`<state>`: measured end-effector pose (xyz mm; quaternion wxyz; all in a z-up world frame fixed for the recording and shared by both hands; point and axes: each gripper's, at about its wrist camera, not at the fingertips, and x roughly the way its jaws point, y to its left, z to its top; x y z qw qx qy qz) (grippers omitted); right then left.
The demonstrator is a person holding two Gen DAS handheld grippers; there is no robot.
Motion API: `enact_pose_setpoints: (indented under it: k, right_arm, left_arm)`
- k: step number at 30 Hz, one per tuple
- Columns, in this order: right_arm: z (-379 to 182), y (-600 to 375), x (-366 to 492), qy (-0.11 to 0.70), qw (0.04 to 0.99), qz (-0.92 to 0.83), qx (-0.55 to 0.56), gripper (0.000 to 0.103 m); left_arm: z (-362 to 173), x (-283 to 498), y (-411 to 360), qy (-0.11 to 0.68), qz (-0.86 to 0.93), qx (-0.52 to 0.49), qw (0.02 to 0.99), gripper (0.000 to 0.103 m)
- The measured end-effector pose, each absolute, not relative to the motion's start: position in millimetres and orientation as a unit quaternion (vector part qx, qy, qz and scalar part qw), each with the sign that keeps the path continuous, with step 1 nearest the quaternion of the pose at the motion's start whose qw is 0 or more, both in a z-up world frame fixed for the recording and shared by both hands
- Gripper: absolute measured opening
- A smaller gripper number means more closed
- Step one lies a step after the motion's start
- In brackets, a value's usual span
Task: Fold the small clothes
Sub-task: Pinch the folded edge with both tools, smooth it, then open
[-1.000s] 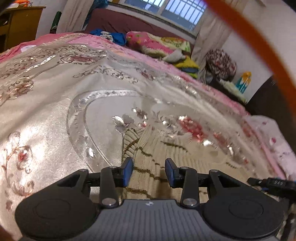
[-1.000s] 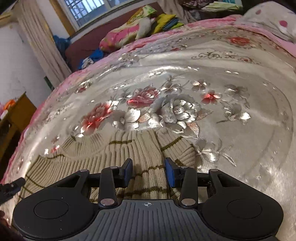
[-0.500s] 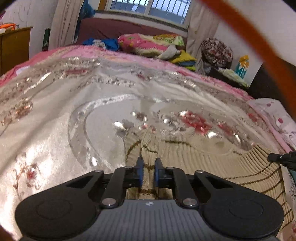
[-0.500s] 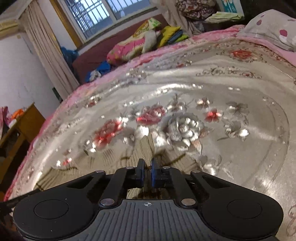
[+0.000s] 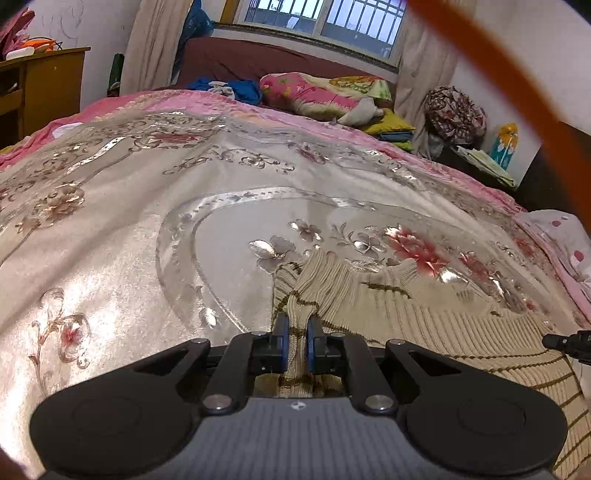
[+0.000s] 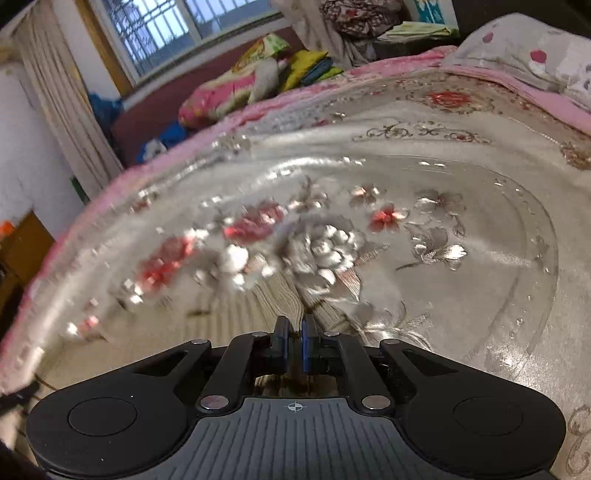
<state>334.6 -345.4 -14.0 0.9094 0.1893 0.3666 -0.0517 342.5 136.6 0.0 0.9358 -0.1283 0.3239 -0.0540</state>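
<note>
**Both grippers pinch a ribbed sweater on the bed**

Your left gripper [image 5: 295,343] is clamped on the sweater [image 5: 406,314]. Its blue pads [image 5: 282,341] squeeze a raised ridge of beige ribbed knit, and the cloth bunches upward between them. From that pinch the sweater spreads to your right across the bedspread [image 5: 129,258], its thin brown stripes running over the ribs. A folded-over flap lies just beyond the pads, near a silver flower in the bedspread's pattern. At the right edge of this view, a dark tip of the other tool [image 5: 565,341] shows above the sweater.

Your right gripper [image 6: 293,345] has its pads [image 6: 306,343] close together on a thin fold of the same sweater [image 6: 240,314]. This view is blurred, so the knit shows only as pale ribbing spreading to the left of the pads. Ahead lies the shiny bedspread [image 6: 480,277] with red and silver flowers inside a large curved border.

Farther out, a pink edge rims the bedspread. Beyond it, a floral pillow [image 5: 317,92] and folded yellow and blue cloths sit against a dark red headboard [image 5: 240,61] under a barred window [image 5: 321,18]. A wooden cabinet [image 5: 44,88] stands at the far left. A spotted pillow [image 6: 524,55] lies at the far right. An orange strap [image 5: 517,92] crosses the upper right of the left view.
</note>
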Motion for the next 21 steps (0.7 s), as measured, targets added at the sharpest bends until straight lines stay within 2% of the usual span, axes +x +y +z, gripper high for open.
enact_pose_setpoints:
  k: [4,6,11,17,21]
  right_arm:
    - [-14,-340,339,0.372,0.911,-0.055,0.167,0.007]
    - [-12,-339,341,0.380,0.908,-0.054,0.168,0.013]
    - [13,-351,323,0.352,0.914,-0.040,0.197,0.014]
    - [45,-345,259,0.340,0.926,-0.001,0.164,0.014]
    - [41,-328,213,0.362,0.918,0.043,0.155,0.014]
  left_arm:
    - [2,343,135,0.329,-0.048,-0.119,0.936,0.020]
    - [5,341,135,0.330,-0.047,-0.119,0.935,0.020]
    - [19,327,139,0.316,-0.048,-0.118,0.940,0.021]
    - [38,296,146,0.290,-0.049,-0.125,0.948,0.021]
    - [35,266,138,0.291,-0.078,-0.128,0.945,0.021]
